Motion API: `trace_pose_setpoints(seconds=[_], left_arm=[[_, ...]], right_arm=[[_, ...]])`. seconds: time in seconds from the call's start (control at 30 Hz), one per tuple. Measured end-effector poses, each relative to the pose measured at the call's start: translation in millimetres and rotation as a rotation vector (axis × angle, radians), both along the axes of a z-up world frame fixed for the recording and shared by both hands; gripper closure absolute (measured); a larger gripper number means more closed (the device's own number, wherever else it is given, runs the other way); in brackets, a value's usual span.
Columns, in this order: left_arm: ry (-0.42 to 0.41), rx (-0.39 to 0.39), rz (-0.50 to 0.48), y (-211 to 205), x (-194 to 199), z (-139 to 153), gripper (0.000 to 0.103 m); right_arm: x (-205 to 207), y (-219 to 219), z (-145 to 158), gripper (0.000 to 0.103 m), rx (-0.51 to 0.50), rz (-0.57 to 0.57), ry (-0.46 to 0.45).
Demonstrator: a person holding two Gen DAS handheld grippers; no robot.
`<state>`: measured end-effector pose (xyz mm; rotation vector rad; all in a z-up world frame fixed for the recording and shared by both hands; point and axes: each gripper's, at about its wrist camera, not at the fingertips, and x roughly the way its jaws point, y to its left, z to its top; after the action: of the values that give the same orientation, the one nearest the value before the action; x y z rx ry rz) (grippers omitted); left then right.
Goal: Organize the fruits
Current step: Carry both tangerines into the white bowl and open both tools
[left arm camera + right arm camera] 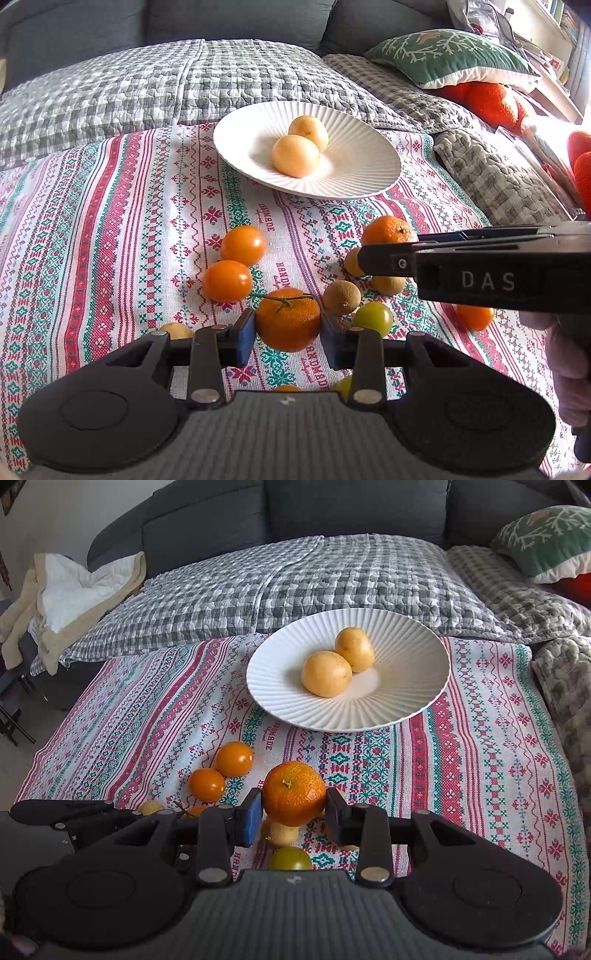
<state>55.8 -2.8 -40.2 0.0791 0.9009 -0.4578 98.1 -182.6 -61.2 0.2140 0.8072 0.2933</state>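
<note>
On the patterned woven cloth (pixel 92 221), your left gripper (pixel 288 332) sits low, blue pads pressed to both sides of a stemmed, pebbly mandarin (pixel 288 319). Two glossy orange tomatoes (pixel 236 264) lie just beyond, to its left. Your right gripper (pixel 293 812) clamps a second dimpled mandarin (pixel 293 793). Ahead: ribbed white plate (pixel 406 657) holding two smooth yellow fruits (pixel 327 673), bare cloth between it and the mandarins.
</note>
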Motion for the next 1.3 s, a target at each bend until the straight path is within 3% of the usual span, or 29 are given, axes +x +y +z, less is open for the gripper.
trace_pose_setpoints(seconds=[0.47,0.93,1.3], left_arm=[[-0.048,-0.08,0.071,-3,11,26,0.072],[-0.093,-0.111,-0.009,-54,55,28,0.072],[-0.095,-0.105,-0.046,-93,84,11,0.072]], right_arm=[[-7,-43,12,0.07,0.064,-0.086,-0.032],[17,-71,17,0.07,0.209,-0.187,-0.104],[59,-69,1,0.07,0.136,-0.197,-0.106]])
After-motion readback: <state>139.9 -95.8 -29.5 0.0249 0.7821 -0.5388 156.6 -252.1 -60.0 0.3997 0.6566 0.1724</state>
